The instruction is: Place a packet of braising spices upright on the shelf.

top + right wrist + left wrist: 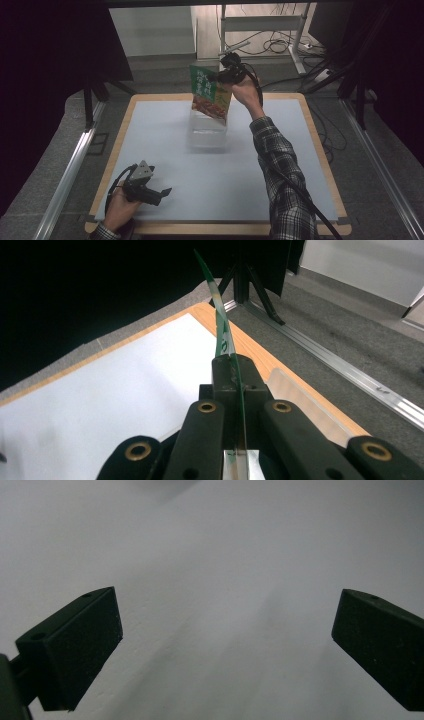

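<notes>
Snack pouch (pixel 210 94), green at the top with a red food picture lower down, hangs in the air over the far middle of the table (pixel 150 150). The right gripper (pixel 226 75) has its jaws pressed together on the pouch's upper edge. In the high view the printed face of the pouch is legible as a broad panel. In the right gripper view the same pouch (pixel 223 335) appears edge-on, a thin green-and-white sheet rising from between the closed jaws of the right gripper (pixel 234 371).

Directly below the pouch in the high view stands a clear plastic box (pixel 206 131) on the table's white surface; the lower edge of the pouch is at or just above the box's open top, and whether it reaches inside cannot be told. Contents of the box cannot be made out through its walls. In the right gripper view a pale translucent panel (pixel 300 400) shows beyond the jaws, above the table's wooden border.

The left gripper (pixel 159 192) lies at the near left of the table, held in the person's hand, well apart from box and pouch. The left gripper view shows its two black pads (pixel 82 645) standing wide apart over bare white surface, with nothing between them.
</notes>
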### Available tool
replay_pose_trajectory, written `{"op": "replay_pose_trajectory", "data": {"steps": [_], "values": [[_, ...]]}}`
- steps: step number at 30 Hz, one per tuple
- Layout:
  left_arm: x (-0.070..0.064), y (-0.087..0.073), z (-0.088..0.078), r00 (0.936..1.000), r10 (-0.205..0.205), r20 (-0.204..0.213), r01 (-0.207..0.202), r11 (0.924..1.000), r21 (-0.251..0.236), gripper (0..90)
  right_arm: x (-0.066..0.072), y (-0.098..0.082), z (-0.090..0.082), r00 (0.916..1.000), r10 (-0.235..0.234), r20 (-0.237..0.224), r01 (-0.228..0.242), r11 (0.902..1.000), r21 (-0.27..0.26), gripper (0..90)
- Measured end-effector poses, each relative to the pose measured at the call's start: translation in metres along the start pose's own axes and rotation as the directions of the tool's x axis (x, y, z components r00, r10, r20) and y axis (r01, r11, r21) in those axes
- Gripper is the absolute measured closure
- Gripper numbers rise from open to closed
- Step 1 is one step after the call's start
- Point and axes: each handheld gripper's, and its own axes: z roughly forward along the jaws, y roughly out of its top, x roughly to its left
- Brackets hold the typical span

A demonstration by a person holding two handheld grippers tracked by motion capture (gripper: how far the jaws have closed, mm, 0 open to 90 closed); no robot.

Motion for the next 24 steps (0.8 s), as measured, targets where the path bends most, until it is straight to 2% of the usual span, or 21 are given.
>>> {"op": "replay_pose_trajectory", "data": {"steps": [2,6,7,8,10,11,13,15,17,21,24], "values": [[-0.001,0.0,0.001,1.0,0.001,-0.001,-0.001,1.0,0.004,0.0,0.002,0.002,0.006,0.9994,-0.007,0.034,0.006,0.9999,0.014,88.7],[-0.001,0.0,0.001,1.0,0.008,-0.004,-0.008,0.9999,0.009,0.0,0.017,0.005,0.022,0.9963,-0.071,0.048,0.068,0.9959,0.06,88.7],[-0.001,0.0,0.001,1.0,0.008,-0.004,-0.008,0.9999,0.009,0.0,0.017,0.005,0.022,0.9963,-0.071,0.048,0.068,0.9959,0.06,88.7],[-0.001,0.0,0.001,0.9999,0.009,-0.005,-0.009,0.9999,0.007,0.0,0.023,0.005,0.03,0.9944,-0.085,0.064,0.081,0.9945,0.067,88.6],[-0.001,0.0,0.001,1.0,0.007,-0.005,-0.007,1.0,0.006,0.0,0.023,0.005,0.035,0.9963,-0.063,0.059,0.06,0.997,0.05,88.5],[-0.001,0.0,0.0,1.0,0.007,-0.004,-0.007,1.0,0.007,0.0,0.023,0.005,0.036,0.9949,-0.067,0.076,0.063,0.9968,0.048,88.5],[-0.001,0.0,0.001,1.0,0.007,-0.003,-0.007,1.0,0.006,0.0,0.021,0.006,0.036,0.9956,-0.057,0.074,0.054,0.9974,0.047,87.7],[-0.001,0.0,0.001,1.0,0.006,-0.002,-0.006,1.0,0.005,0.0,0.019,0.006,0.034,0.9963,-0.049,0.071,0.046,0.998,0.044,82.6],[-0.001,0.0,0.001,1.0,0.007,-0.004,-0.007,0.9999,0.007,0.0,0.018,0.004,0.033,0.996,-0.05,0.074,0.047,0.9982,0.036,72.9],[-0.001,0.0,0.001,1.0,0.009,-0.005,-0.008,0.9999,0.01,0.0,0.017,0.001,0.03,0.9952,-0.054,0.082,0.052,0.9984,0.02,60.9],[-0.001,0.0,0.001,0.9999,0.008,-0.006,-0.008,0.9999,0.01,0.0,0.017,0.001,0.029,0.9945,-0.06,0.086,0.058,0.9979,0.028,53.5]]}}
